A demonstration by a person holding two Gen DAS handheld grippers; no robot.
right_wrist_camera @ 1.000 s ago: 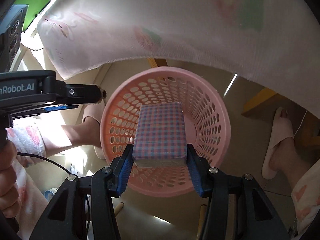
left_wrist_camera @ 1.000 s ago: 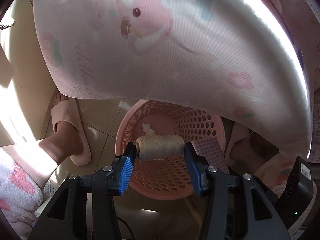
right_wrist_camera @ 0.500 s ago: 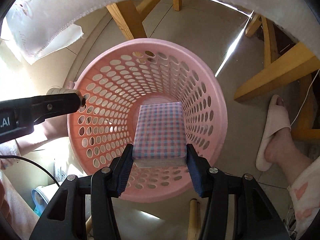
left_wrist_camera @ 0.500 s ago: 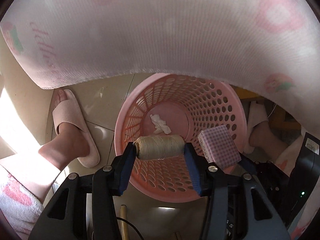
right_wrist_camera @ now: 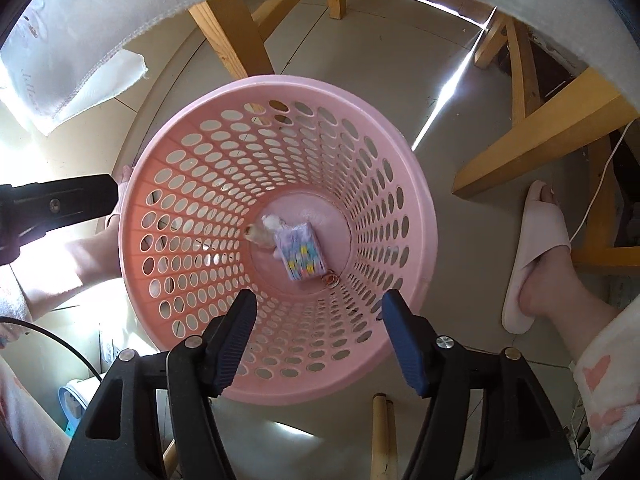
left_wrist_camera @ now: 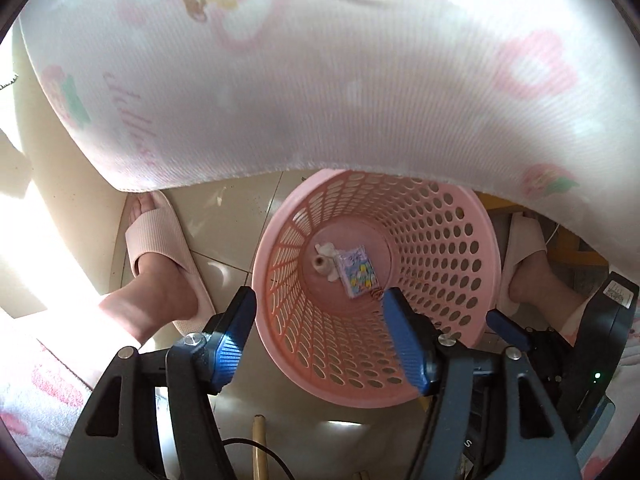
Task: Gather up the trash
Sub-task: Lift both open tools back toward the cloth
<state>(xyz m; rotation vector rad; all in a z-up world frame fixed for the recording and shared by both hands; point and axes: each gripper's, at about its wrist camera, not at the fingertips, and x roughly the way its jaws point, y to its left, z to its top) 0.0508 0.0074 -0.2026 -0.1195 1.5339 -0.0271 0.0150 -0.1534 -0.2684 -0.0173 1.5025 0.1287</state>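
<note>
Between the blue pads at the bottom of the left wrist view, the left gripper point(left_wrist_camera: 320, 338) stands with its fingers wide apart and nothing held, and low in the right wrist view the right gripper point(right_wrist_camera: 318, 334) stands the same way, spread and empty. Both hang over the mouth of the pink basket point(left_wrist_camera: 486, 256), which fills the middle of each frame and sits on the tiled floor point(left_wrist_camera: 228, 216). At the bottom of the basket, near frame centre, lie a small purple packet point(right_wrist_camera: 302, 254) with coloured marks, a pale spool of thread point(left_wrist_camera: 322, 263) seen end on, and a scrap of white crumpled paper point(right_wrist_camera: 272, 222); all three are blurred, and whether they have come to rest cannot be told. A small coil point(right_wrist_camera: 331, 279) lies just beside the packet toward the lower right. So this much of the collecting looks done: those pieces are inside the basket and neither gripper carries anything. Whether more trash is left cannot be judged, since a patterned cloth point(left_wrist_camera: 320, 72) covers the upper half of the left view and hides whatever surface it lies on. Around the basket are the person's slippered feet point(right_wrist_camera: 536, 264) at the right and wooden legs point(right_wrist_camera: 236, 36) in the upper part of the right view.
</note>
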